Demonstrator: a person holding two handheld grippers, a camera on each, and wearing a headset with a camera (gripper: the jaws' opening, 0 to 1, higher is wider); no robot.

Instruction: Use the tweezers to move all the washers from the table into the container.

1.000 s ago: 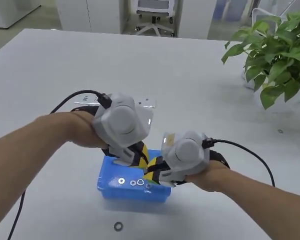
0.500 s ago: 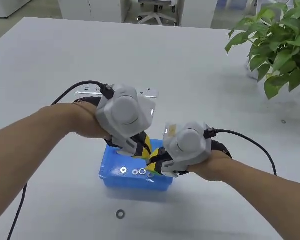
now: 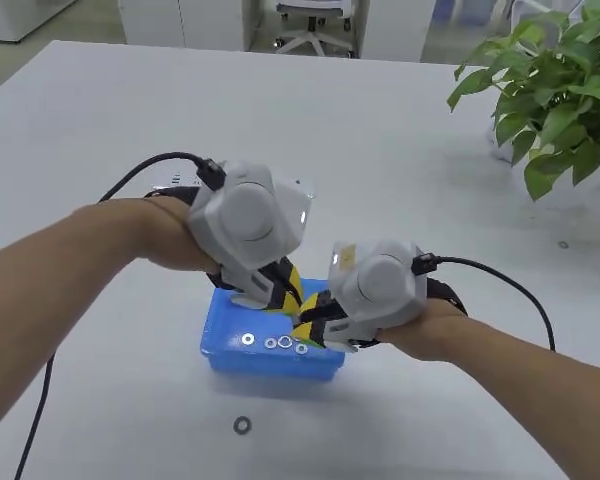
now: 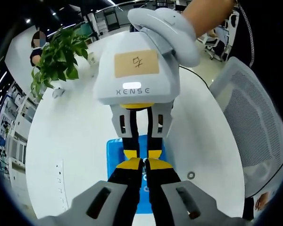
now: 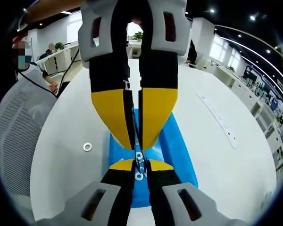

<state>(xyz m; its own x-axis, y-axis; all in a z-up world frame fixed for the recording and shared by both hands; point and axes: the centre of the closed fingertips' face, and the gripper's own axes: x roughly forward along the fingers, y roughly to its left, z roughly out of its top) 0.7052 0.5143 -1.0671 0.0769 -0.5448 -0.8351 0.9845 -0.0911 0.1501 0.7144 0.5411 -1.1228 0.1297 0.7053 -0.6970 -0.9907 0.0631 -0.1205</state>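
**A:** Head view first. Where are the washers?
**B:** About four washers [image 3: 270,343] lie in the blue container [image 3: 220,355], lower centre. One stray washer [image 3: 242,425] is on the table [image 3: 100,120], just below the container. The left gripper [image 3: 280,295] and right gripper [image 3: 310,328] meet tip to tip over the container.

**A:** Left gripper view?
**B:** Its own jaws are pinched together at bottom centre with a thin metal sliver between them. The right gripper [image 4: 142,154] comes down from the top. The stray washer [image 4: 191,175] is to the right of the container.

**A:** Right gripper view, the tool?
**B:** The tweezers [image 5: 133,122] look clamped by both grippers. The tines are nearly together and the tips sit among the washers in the container. I can't tell if one is pinched.

**A:** Progress?
**B:** Nearly done, I'd judge. One visible washer is left to move.
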